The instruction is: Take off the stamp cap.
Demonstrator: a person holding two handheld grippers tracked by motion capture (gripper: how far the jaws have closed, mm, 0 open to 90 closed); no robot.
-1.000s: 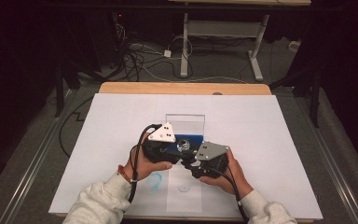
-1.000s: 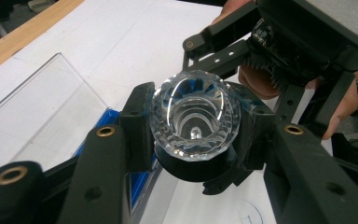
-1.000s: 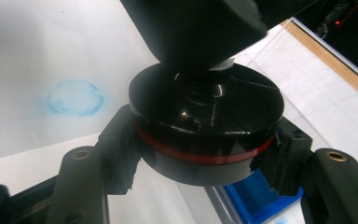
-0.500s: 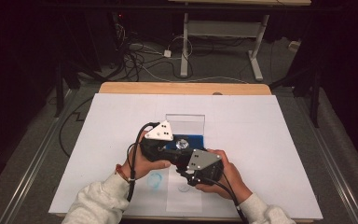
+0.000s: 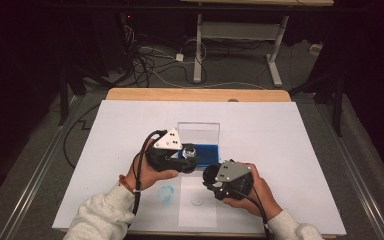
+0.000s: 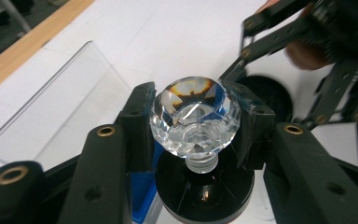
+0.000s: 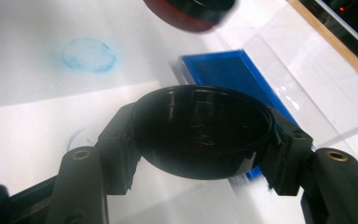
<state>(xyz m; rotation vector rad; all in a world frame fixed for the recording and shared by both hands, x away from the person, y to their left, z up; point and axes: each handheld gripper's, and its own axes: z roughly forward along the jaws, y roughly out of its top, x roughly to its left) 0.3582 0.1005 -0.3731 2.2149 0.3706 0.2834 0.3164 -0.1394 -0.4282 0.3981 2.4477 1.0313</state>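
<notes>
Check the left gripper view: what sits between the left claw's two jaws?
A faceted crystal knob on a black round base; the left claw is shut on the knob.

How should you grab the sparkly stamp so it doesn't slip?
Probably by its crystal knob, the way the left gripper does now: one jaw on each side, coming in level. The knob bulges wider than the thin neck under it, so the pads have flat facets to press on, and the round black base stays free below.
</notes>
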